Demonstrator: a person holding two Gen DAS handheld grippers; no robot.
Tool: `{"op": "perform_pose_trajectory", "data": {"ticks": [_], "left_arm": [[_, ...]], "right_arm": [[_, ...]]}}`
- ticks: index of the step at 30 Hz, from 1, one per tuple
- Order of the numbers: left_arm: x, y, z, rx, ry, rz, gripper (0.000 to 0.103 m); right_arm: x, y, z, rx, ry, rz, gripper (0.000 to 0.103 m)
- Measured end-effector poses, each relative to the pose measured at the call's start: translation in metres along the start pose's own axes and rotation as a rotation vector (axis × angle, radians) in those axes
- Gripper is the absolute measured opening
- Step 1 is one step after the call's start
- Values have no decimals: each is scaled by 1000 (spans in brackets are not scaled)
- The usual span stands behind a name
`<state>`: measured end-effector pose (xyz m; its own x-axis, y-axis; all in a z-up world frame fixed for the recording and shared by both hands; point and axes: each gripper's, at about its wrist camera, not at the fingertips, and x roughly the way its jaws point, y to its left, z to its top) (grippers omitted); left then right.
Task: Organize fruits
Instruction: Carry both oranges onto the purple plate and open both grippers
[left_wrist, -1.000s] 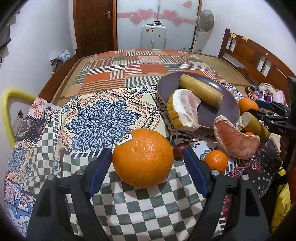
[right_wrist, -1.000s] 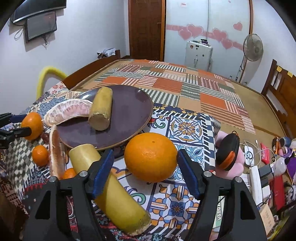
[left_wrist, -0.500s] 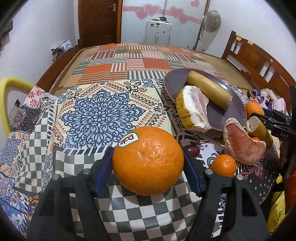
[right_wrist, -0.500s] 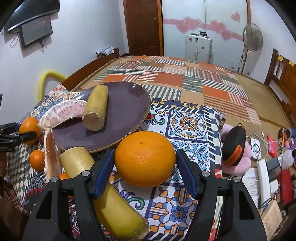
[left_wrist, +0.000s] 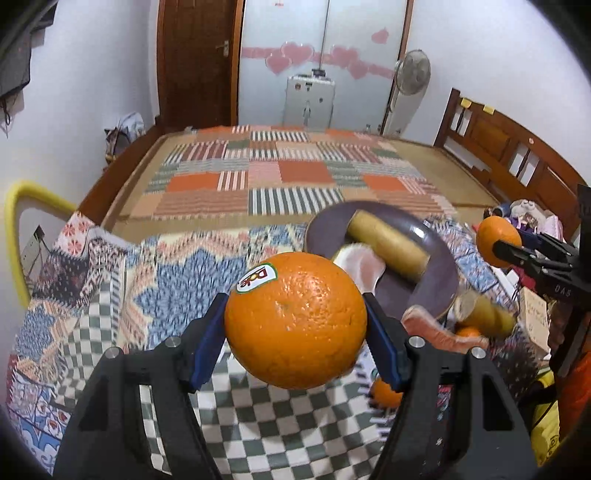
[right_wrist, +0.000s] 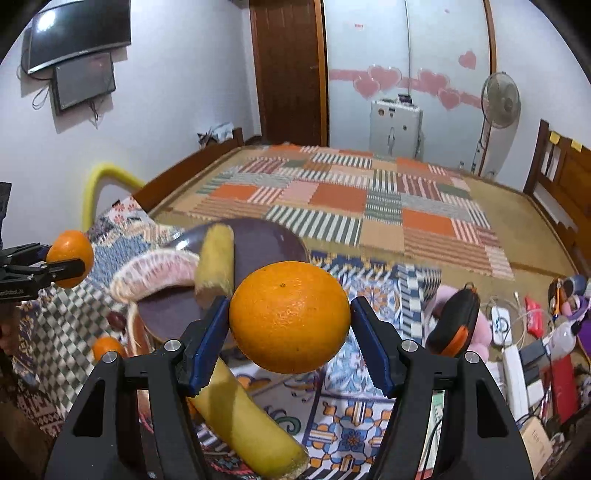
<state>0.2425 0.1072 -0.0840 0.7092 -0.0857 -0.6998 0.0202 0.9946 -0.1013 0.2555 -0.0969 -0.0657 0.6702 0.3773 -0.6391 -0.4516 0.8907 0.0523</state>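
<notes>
My left gripper (left_wrist: 295, 325) is shut on a big orange with a sticker (left_wrist: 295, 319) and holds it above the checked cloth. My right gripper (right_wrist: 290, 321) is shut on a second big orange (right_wrist: 290, 317), lifted above the patterned cloth; that orange also shows in the left wrist view (left_wrist: 495, 242). A dark purple plate (left_wrist: 436, 269) holds a yellow cane piece (left_wrist: 388, 240) and a pomelo wedge (left_wrist: 360, 264). In the right wrist view the plate (right_wrist: 266, 240), cane piece (right_wrist: 216, 262) and pomelo wedge (right_wrist: 155, 269) lie behind my fingers.
A second pomelo wedge (left_wrist: 436, 332), another cane piece (right_wrist: 243, 421) and small oranges (right_wrist: 107, 347) lie by the plate. A dark small fruit (right_wrist: 117, 319) sits near them. Cables, chargers and a black-orange case (right_wrist: 454, 325) clutter the right. The patchwork bed stretches behind.
Both grippers have closed on their oranges and lifted them off the cloth. Both views have tilted up, showing more of the room.
</notes>
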Motion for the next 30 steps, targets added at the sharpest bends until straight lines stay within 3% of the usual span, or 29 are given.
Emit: {"op": "perform_pose_trajectory", "data": {"ticks": [16,30], "left_arm": [[34,-29,51,45,-19,-1,69],[92,-46,67,78,48,11,69]], "right_arm": [[18,4,37,9,-83,5,63],[75,-4,47,24,28,11,63]]}}
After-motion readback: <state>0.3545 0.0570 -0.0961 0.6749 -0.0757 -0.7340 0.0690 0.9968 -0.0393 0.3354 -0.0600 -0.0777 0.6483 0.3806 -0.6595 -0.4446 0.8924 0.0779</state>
